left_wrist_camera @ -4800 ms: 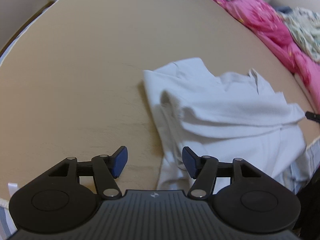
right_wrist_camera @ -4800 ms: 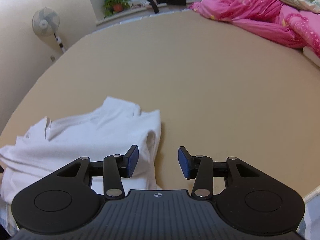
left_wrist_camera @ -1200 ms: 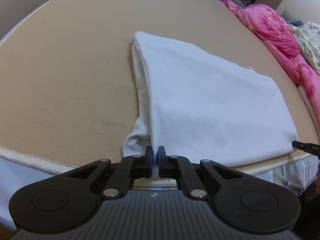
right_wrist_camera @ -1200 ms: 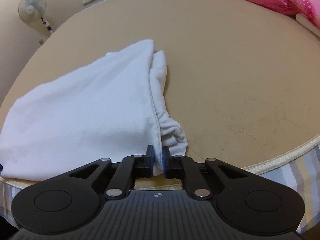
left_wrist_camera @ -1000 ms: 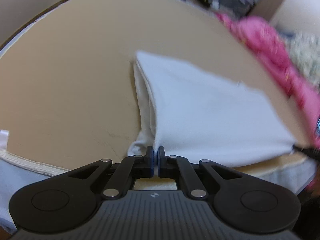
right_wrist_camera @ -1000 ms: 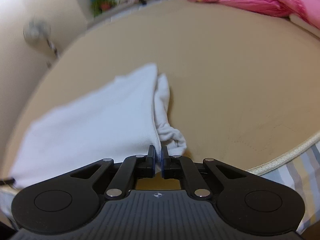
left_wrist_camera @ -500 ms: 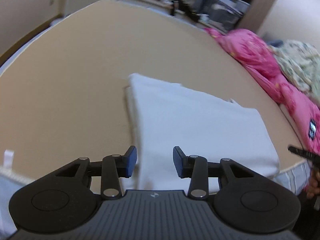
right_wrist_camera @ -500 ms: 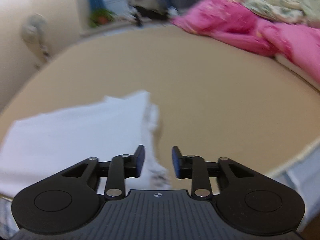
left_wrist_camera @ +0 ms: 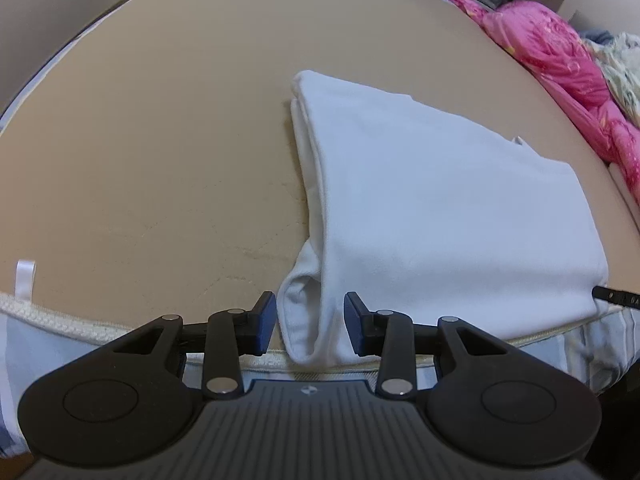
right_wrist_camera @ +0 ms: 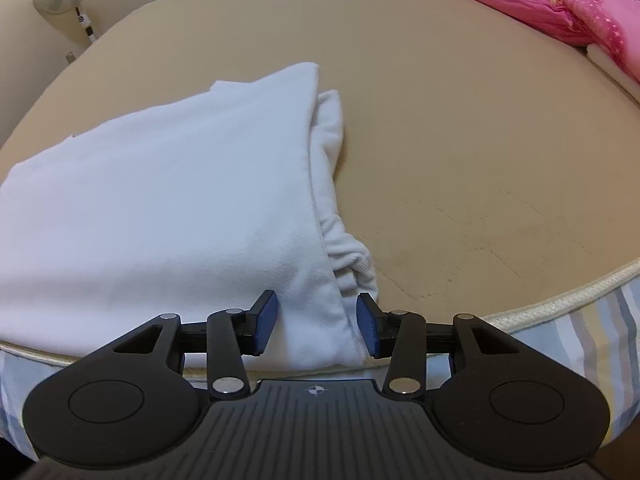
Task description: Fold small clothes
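Two grippers stand at the near corners of a white garment (left_wrist_camera: 440, 208) that lies folded flat on the tan mattress (left_wrist_camera: 140, 140), close to its near edge. The left gripper (left_wrist_camera: 310, 328) has its jaws spread, with the near left corner of the cloth between the blue pads, which do not press it. The right gripper (right_wrist_camera: 316, 330) has been opening its jaws, and the near right corner of the garment (right_wrist_camera: 160, 200) lies loose between them.
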`<action>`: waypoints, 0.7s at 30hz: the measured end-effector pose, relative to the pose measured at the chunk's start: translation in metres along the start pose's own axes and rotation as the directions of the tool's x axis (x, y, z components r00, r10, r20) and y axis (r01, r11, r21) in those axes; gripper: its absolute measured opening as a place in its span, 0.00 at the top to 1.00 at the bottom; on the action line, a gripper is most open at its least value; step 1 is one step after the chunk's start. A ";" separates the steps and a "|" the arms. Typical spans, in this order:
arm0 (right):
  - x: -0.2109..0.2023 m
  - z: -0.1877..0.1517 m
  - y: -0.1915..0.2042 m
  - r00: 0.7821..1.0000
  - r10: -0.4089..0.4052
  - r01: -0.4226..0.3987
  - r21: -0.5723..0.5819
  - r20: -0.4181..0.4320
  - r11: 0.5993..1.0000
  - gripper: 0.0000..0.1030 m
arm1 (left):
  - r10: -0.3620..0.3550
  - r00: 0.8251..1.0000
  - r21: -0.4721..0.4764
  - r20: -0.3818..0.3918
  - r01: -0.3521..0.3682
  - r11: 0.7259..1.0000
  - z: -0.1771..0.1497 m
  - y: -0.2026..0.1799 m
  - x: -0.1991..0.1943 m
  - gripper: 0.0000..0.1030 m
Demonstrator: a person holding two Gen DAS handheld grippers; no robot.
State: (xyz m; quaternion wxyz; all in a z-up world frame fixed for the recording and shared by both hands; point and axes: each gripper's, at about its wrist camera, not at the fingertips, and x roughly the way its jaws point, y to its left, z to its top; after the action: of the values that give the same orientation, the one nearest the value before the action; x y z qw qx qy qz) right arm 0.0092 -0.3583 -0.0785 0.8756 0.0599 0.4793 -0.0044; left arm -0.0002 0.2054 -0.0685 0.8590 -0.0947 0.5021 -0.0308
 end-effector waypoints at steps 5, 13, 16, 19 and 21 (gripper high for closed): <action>-0.010 0.003 0.010 0.997 -0.044 0.047 -0.040 0.068 0.998 0.55 | 0.023 1.000 -0.025 0.005 -0.023 0.999 0.007 -0.002 0.005 0.53; 0.007 0.012 0.021 0.996 -0.036 0.043 -0.086 0.077 0.995 0.49 | 0.028 1.000 -0.057 0.010 -0.027 0.998 0.007 0.004 -0.001 0.45; 0.020 0.007 0.019 0.997 -0.072 0.071 -0.097 -0.009 0.993 0.46 | 0.027 1.000 -0.053 0.012 -0.026 0.998 0.000 0.008 -0.007 0.44; 0.017 0.010 0.017 0.998 -0.063 0.064 -0.074 0.007 0.995 0.45 | 0.027 1.000 -0.057 0.014 -0.026 0.998 0.000 0.009 -0.008 0.44; 0.010 0.010 0.018 0.998 -0.059 0.062 -0.075 0.035 0.995 0.45 | 0.028 0.999 -0.059 0.015 -0.027 0.998 0.001 0.010 -0.007 0.44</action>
State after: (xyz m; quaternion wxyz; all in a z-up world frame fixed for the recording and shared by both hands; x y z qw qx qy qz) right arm 0.0239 -0.3410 -0.0800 0.8843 0.0118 0.4666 -0.0135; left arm -0.0035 0.2160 -0.0636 0.8602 -0.1132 0.4972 -0.0034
